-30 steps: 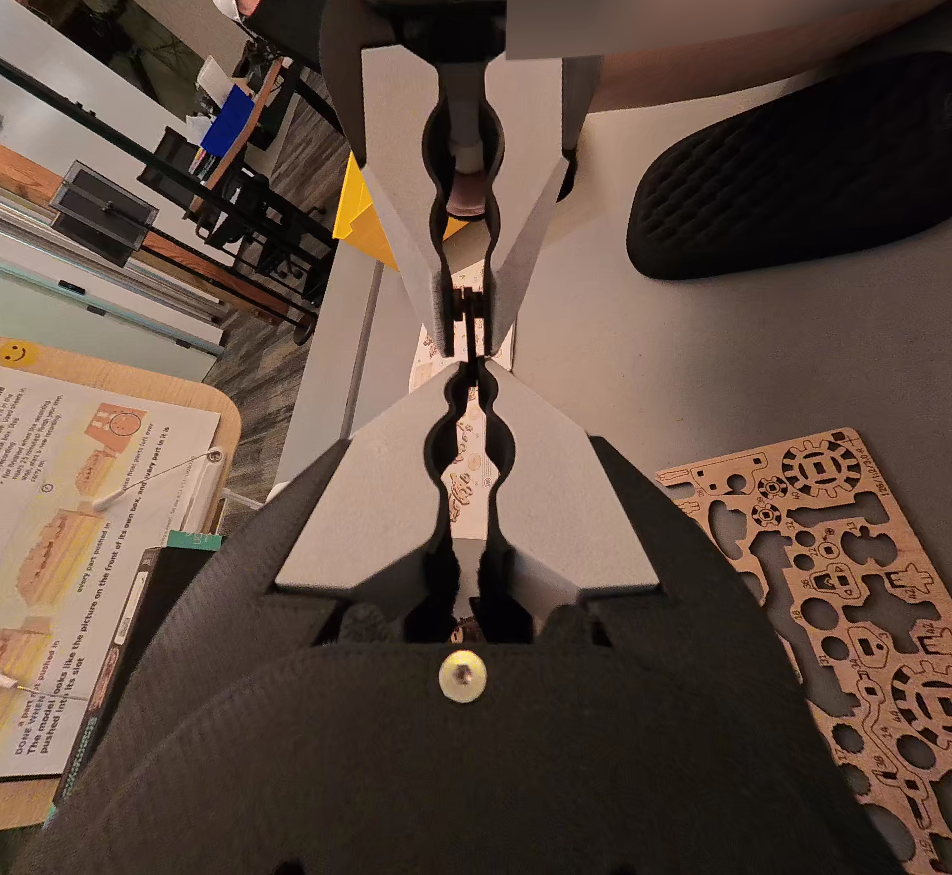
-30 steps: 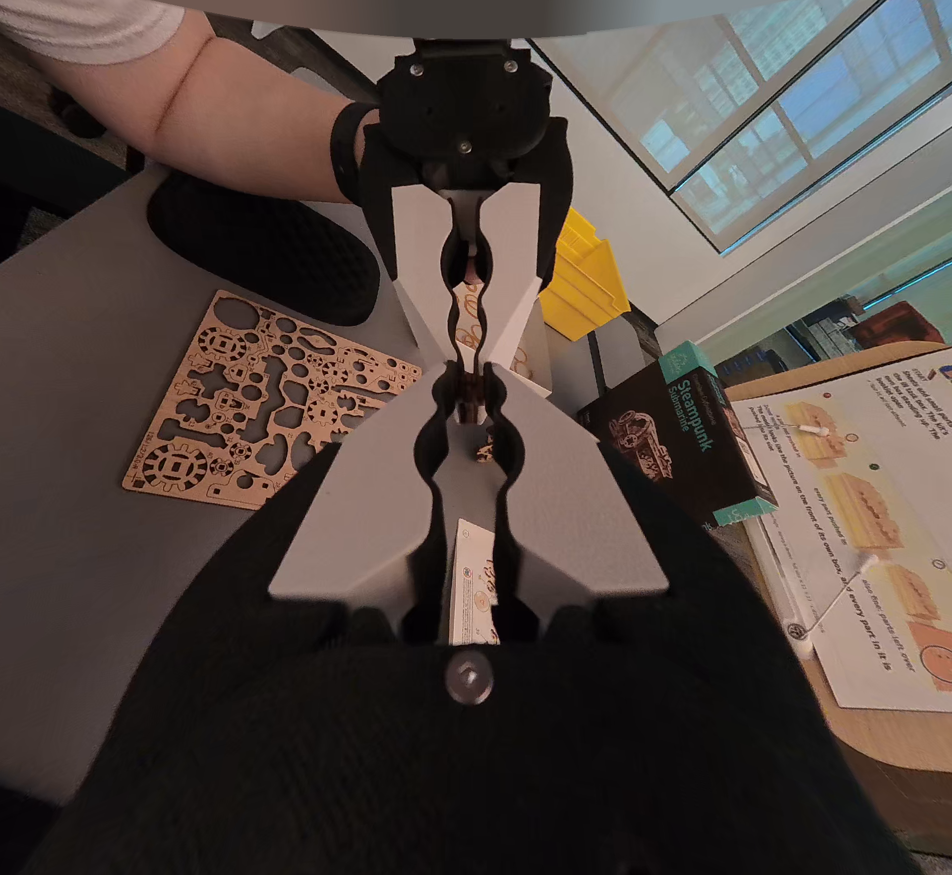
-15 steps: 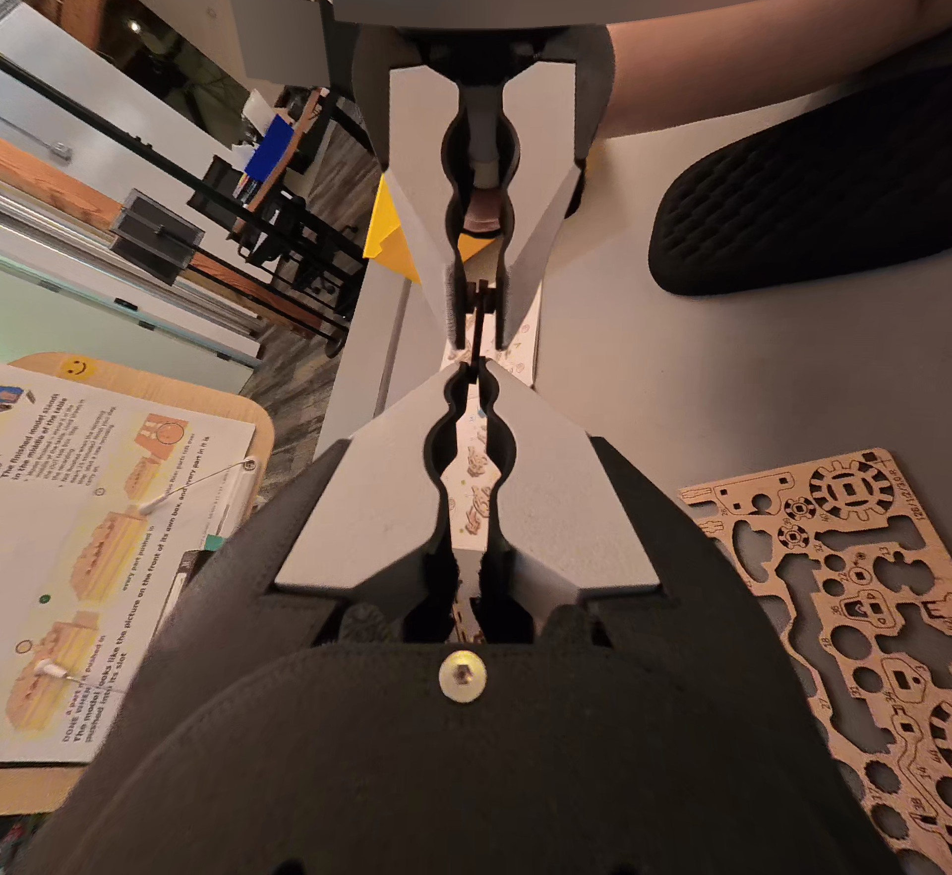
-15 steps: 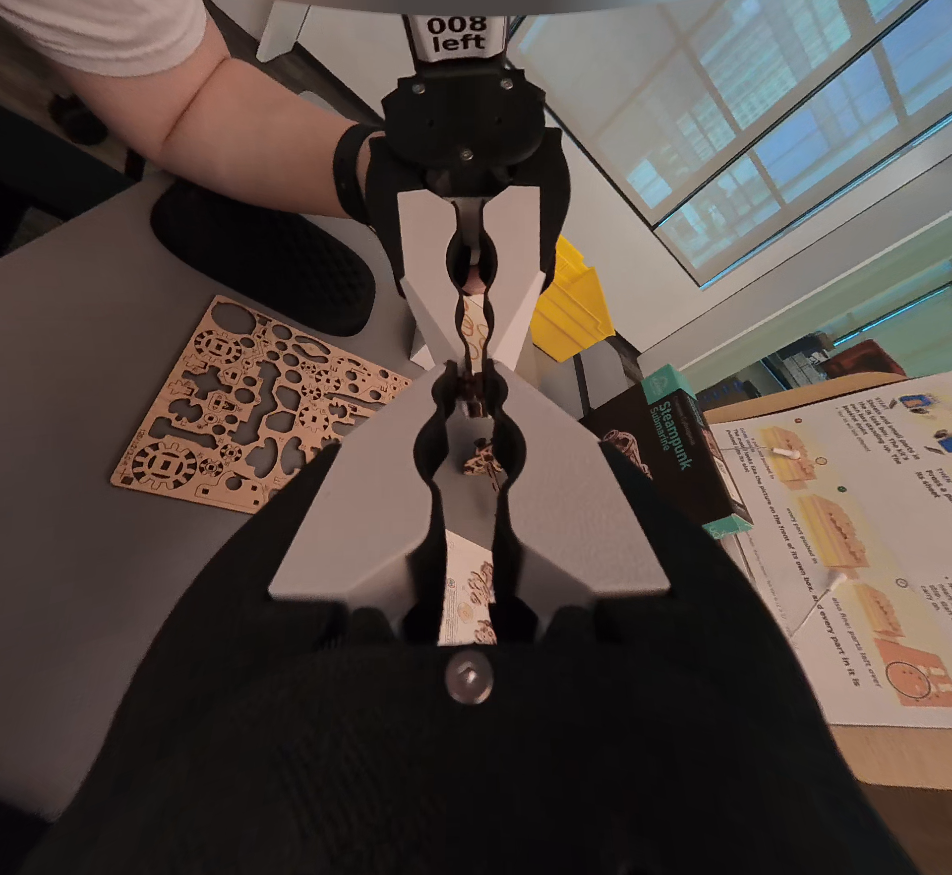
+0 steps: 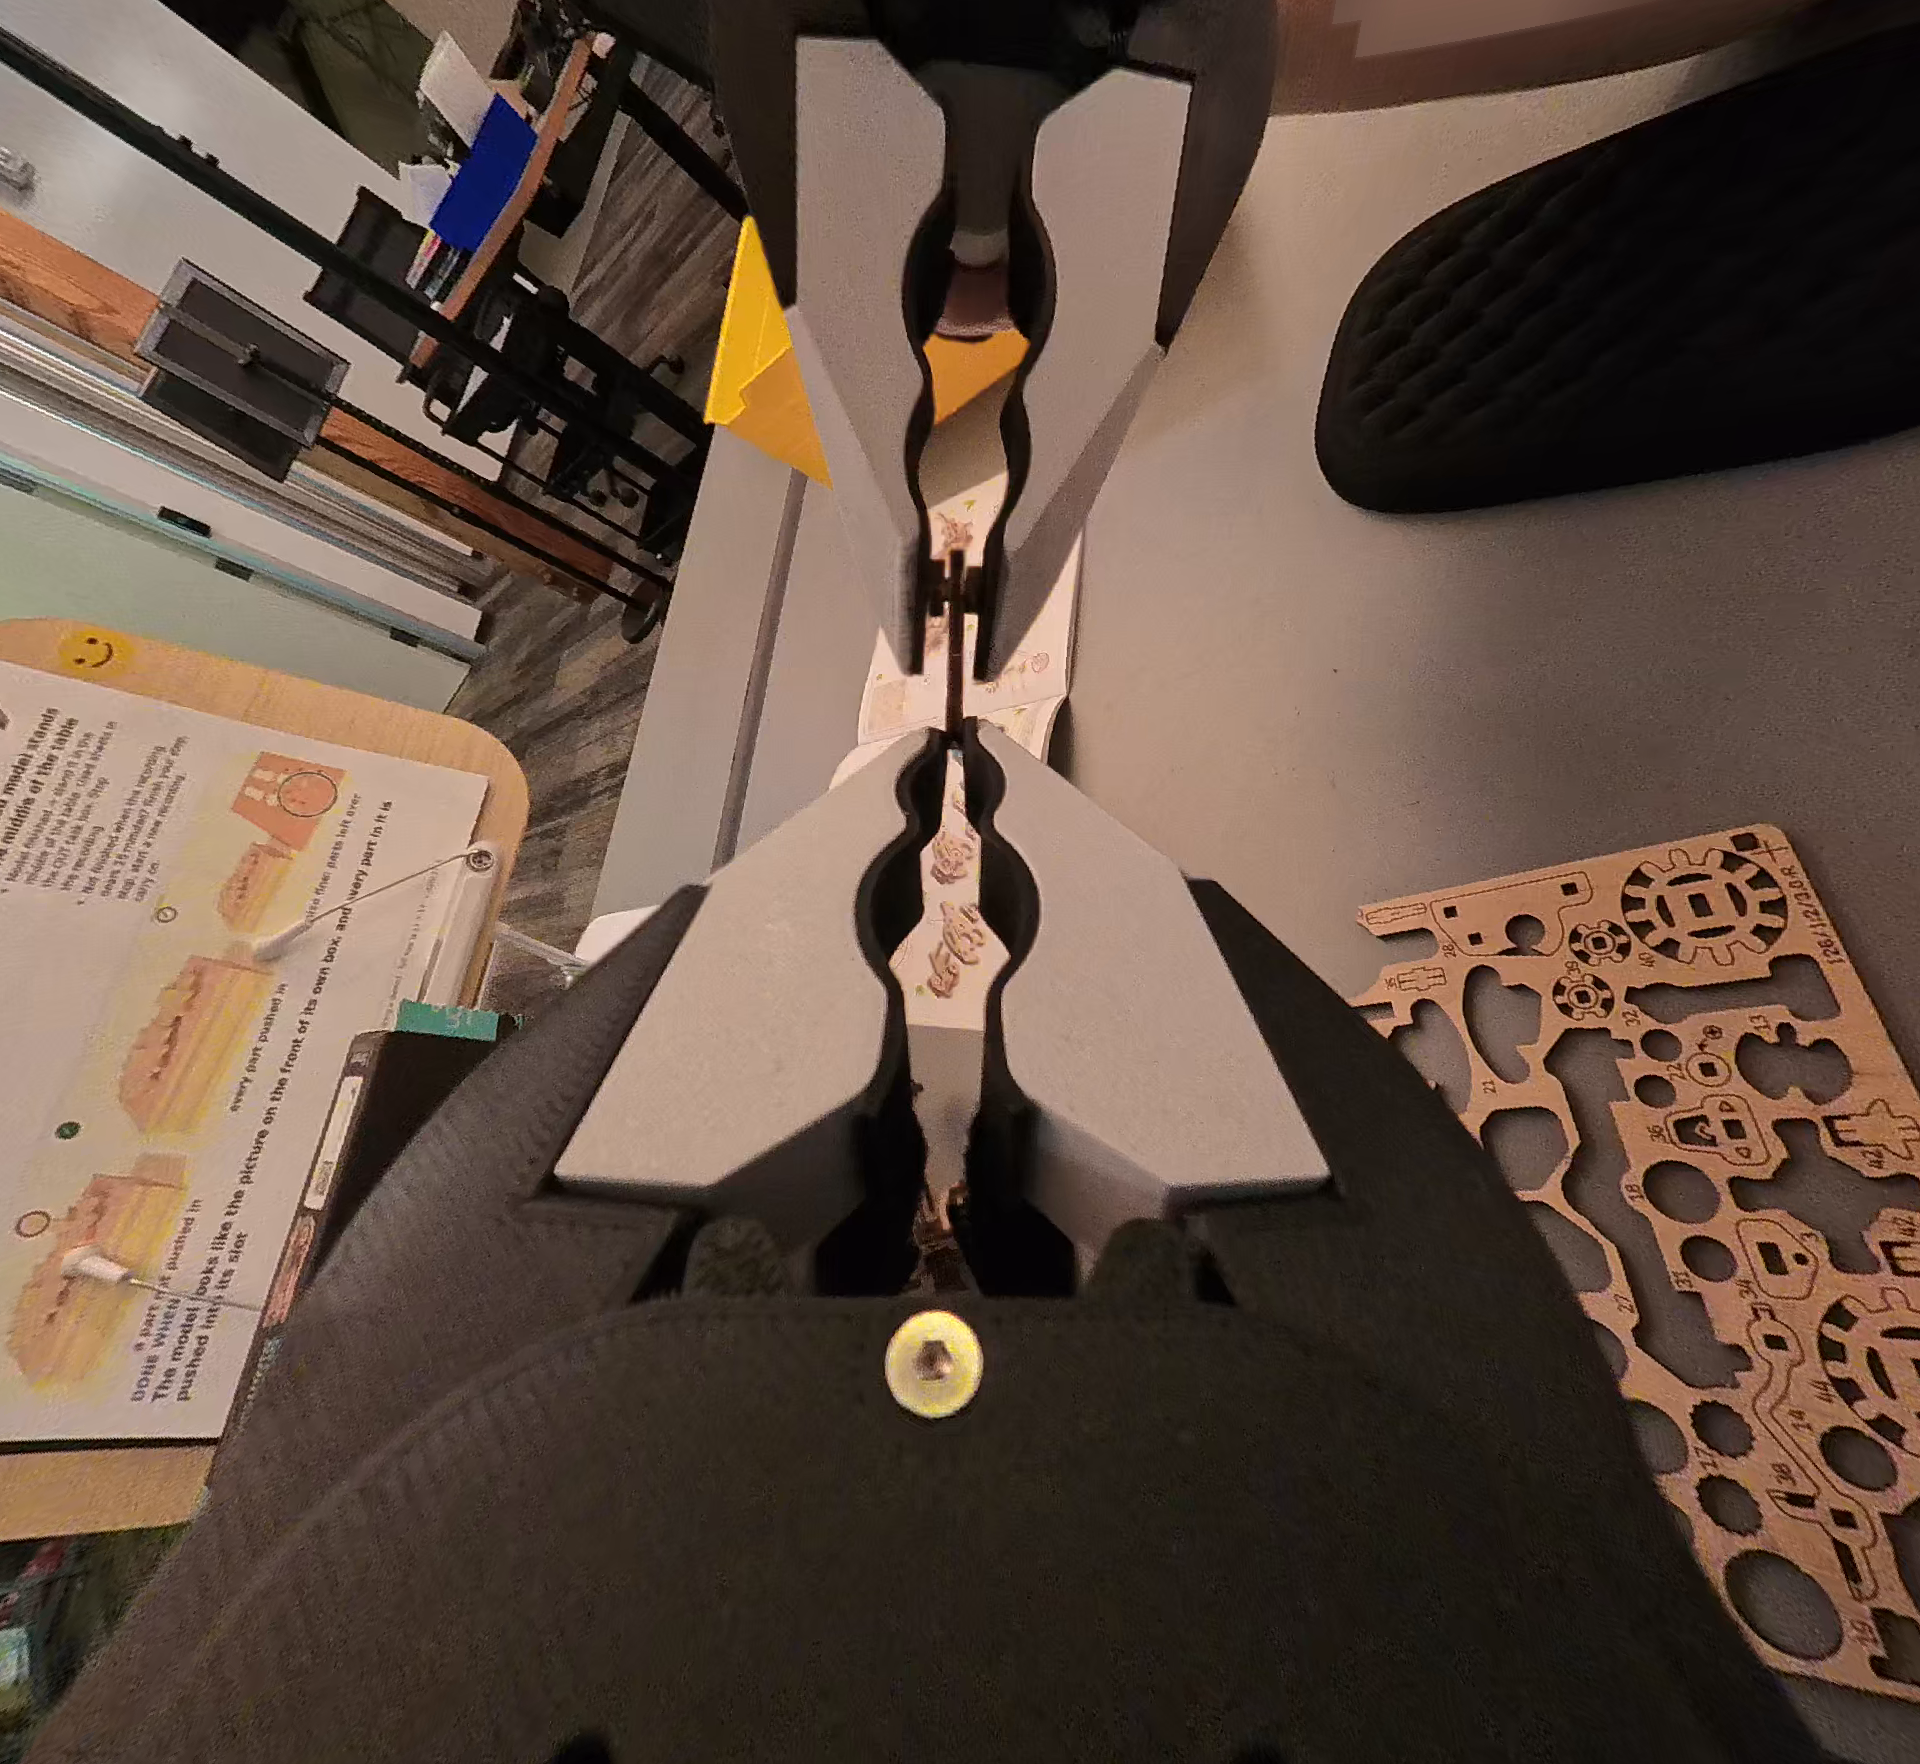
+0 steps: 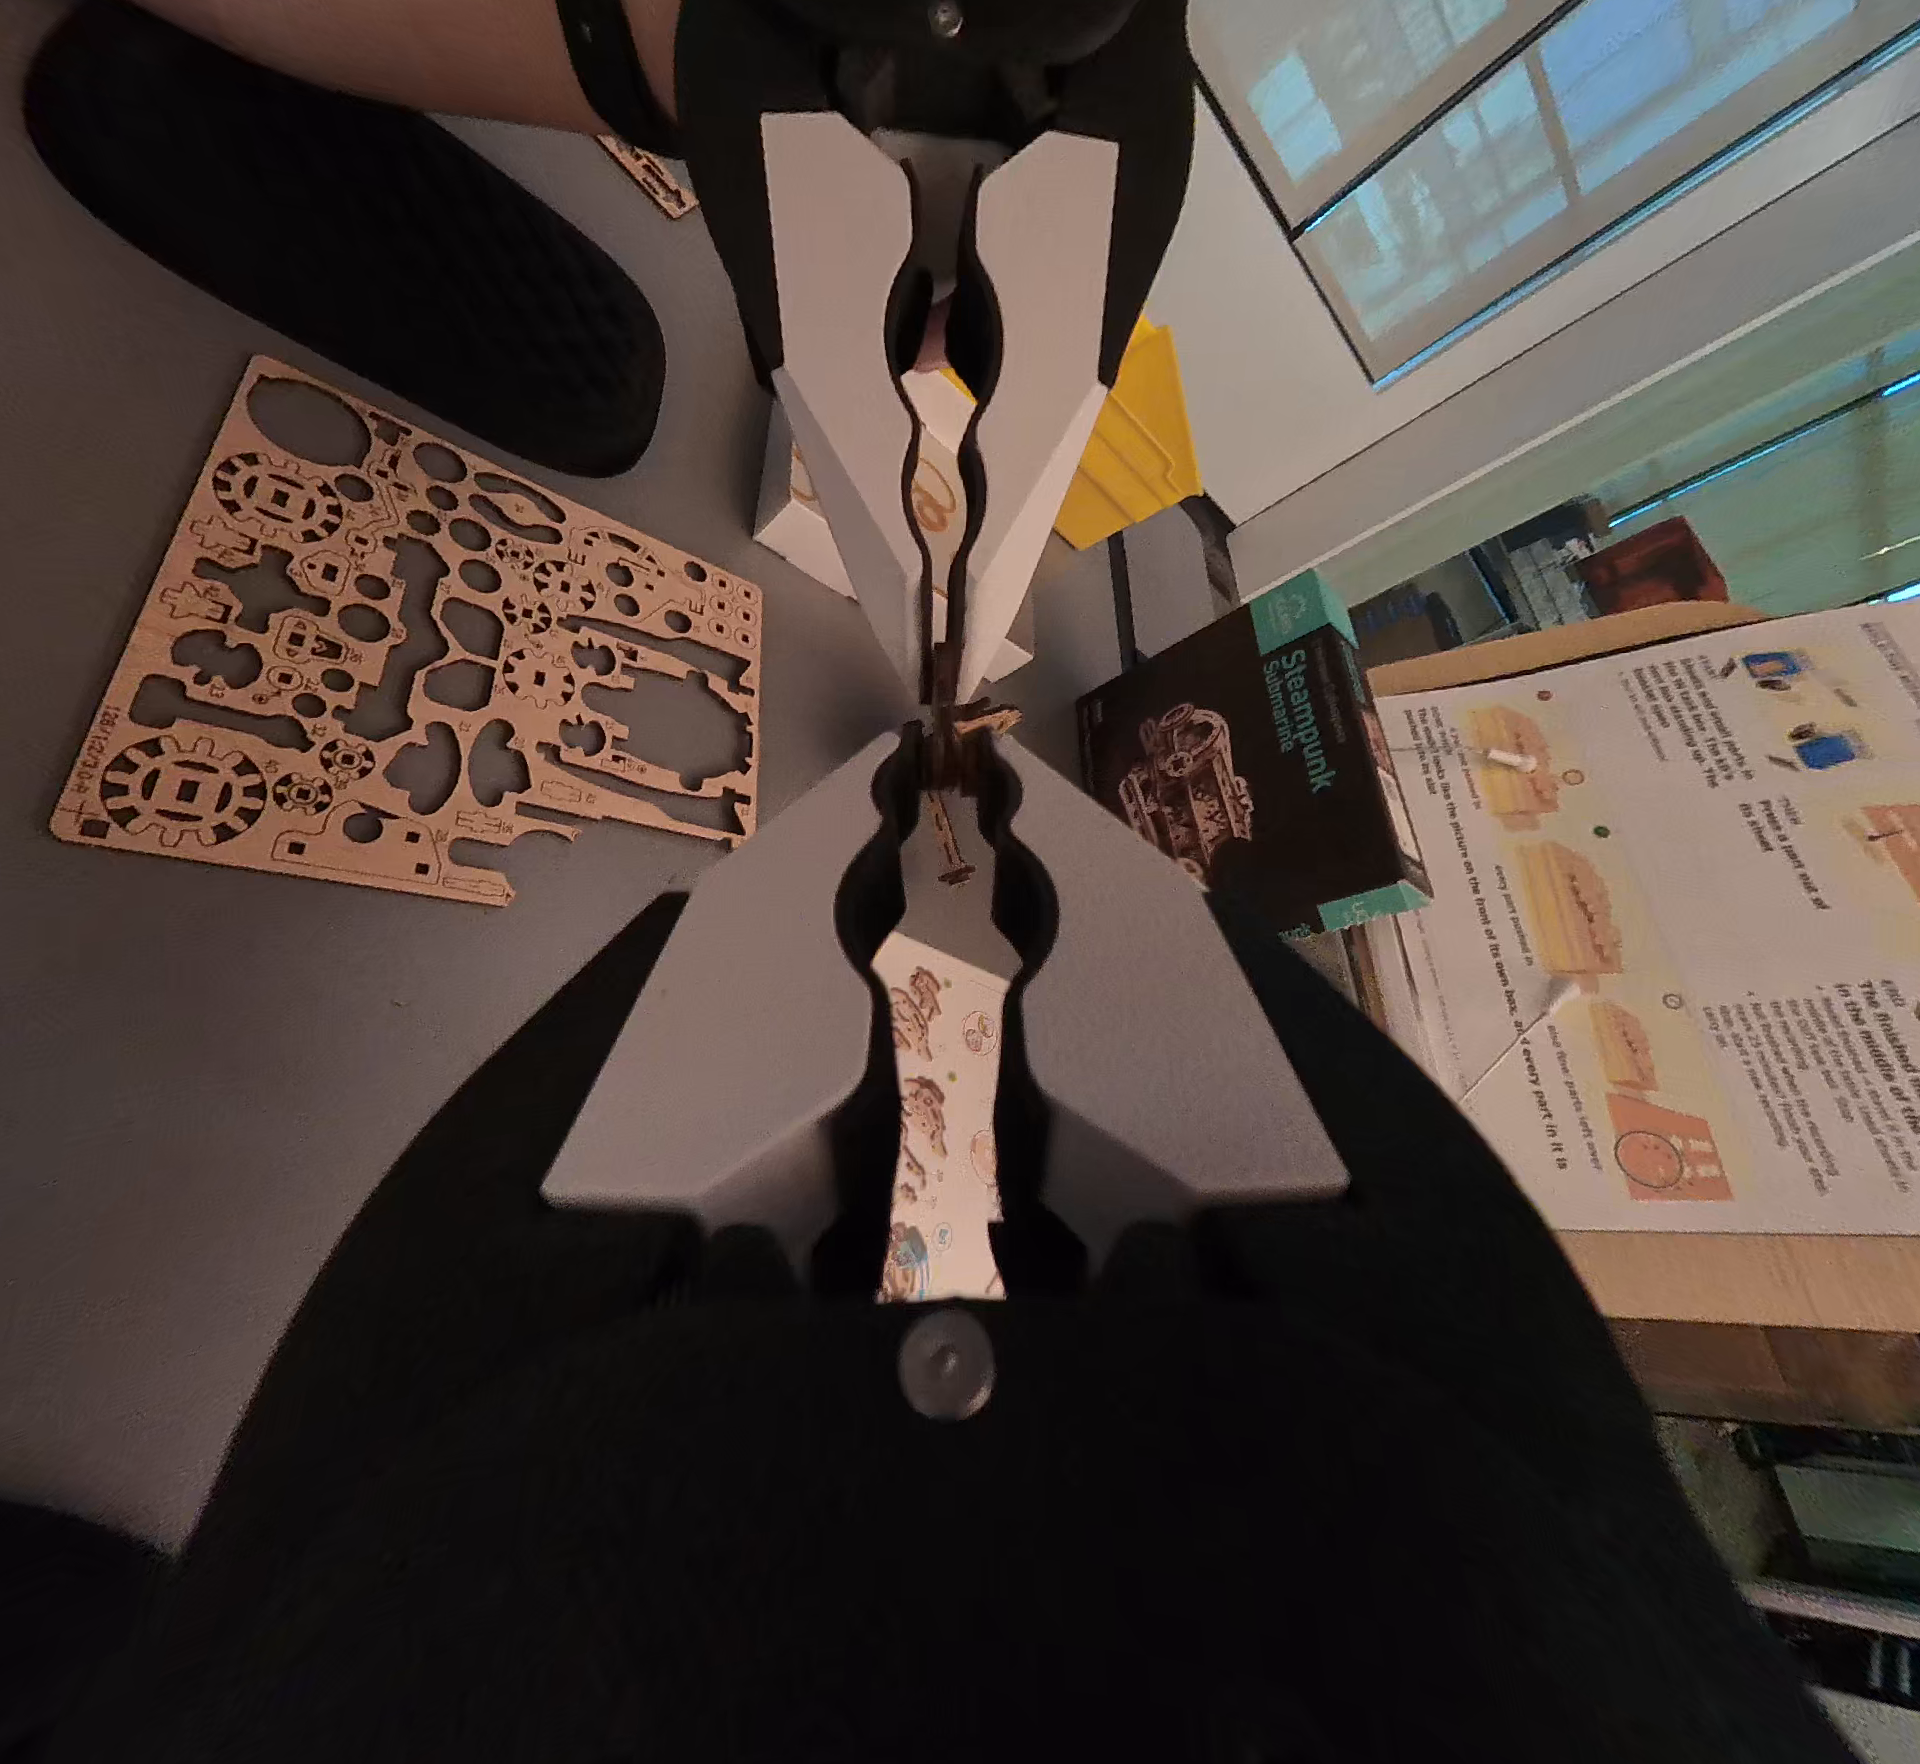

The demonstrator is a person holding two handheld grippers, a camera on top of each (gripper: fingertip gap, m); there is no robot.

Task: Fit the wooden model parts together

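My left gripper [image 5: 951,735] and right gripper [image 6: 945,740] meet tip to tip above the grey table [image 5: 1299,675]. Each is shut on a small dark wooden model part. In the left wrist view a thin wooden part [image 5: 951,649], seen edge-on, bridges the two grippers, and the right gripper [image 5: 948,665] comes down from the top. In the right wrist view a small wooden assembly [image 6: 971,727] sits at the joined tips, with a slim strip [image 6: 948,847] running back between my fingers. The left gripper [image 6: 940,675] comes in from above. How the parts join is hidden by the fingers.
A laser-cut wooden sheet [image 5: 1714,1143] [image 6: 416,654] lies on the table beside a black wrist pad [image 5: 1621,332] [image 6: 343,260]. A picture booklet [image 5: 956,925] lies below the grippers. A black box [image 6: 1247,758], an instruction sheet [image 5: 208,1039] and a yellow bin [image 6: 1132,457] stand alongside. Less than 4 cm separates the two grippers' tips.
Both grippers stay shut and tip to tip. They have drawn closer together, so each looms larger in the other's view, and both views have tilted a little.
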